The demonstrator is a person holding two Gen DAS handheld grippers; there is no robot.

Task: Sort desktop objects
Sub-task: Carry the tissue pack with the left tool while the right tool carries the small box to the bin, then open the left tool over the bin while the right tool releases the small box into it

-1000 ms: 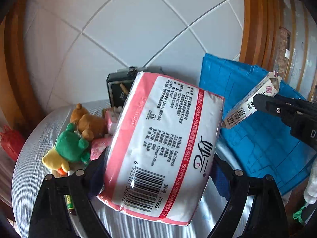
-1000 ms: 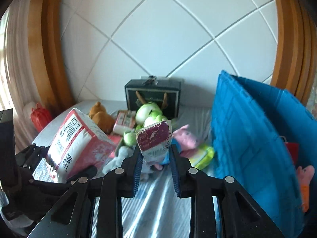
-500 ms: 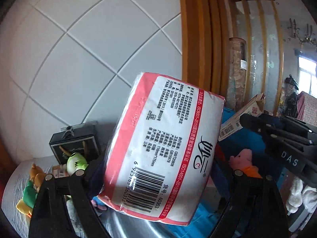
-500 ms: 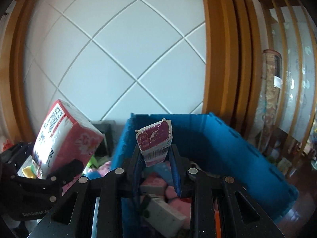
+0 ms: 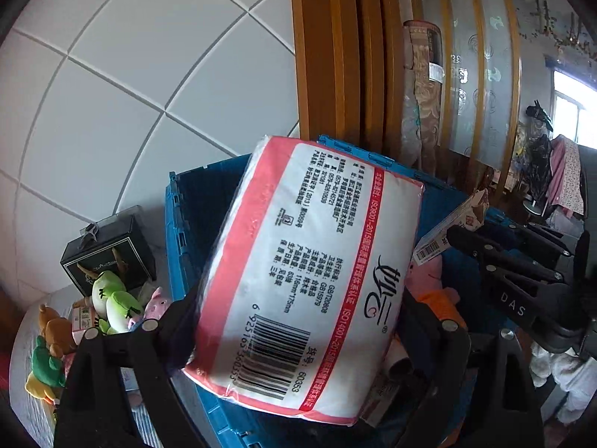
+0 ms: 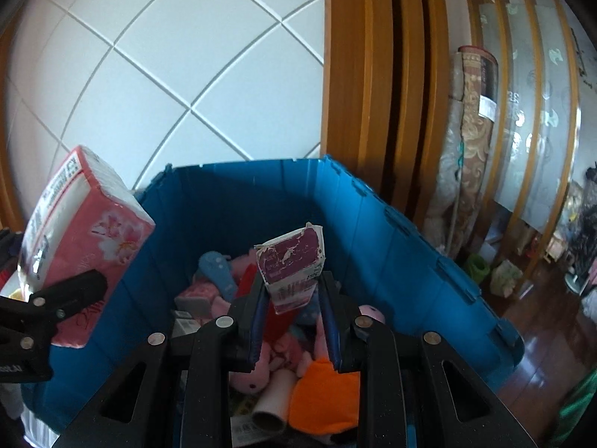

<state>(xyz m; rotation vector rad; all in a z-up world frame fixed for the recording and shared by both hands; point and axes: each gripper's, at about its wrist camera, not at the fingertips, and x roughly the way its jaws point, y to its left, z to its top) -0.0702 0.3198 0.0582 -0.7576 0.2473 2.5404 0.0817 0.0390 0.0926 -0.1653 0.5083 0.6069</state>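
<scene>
tissue pack [image 5: 306, 272] clamped between left tongs [image 5: 294, 321]

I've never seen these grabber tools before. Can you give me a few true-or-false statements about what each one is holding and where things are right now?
1. The left gripper holds a pink and white tissue pack. True.
2. The right gripper is empty. False: its jaws are closed on a small carton with a torn top.
3. The small carton is above the open blue bin. True.
4. The blue bin holds nothing. False: soft toys and small boxes lie inside, including an orange toy.
5. The green frog toys are inside the bin. False: they sit outside it, by a black box.
</scene>
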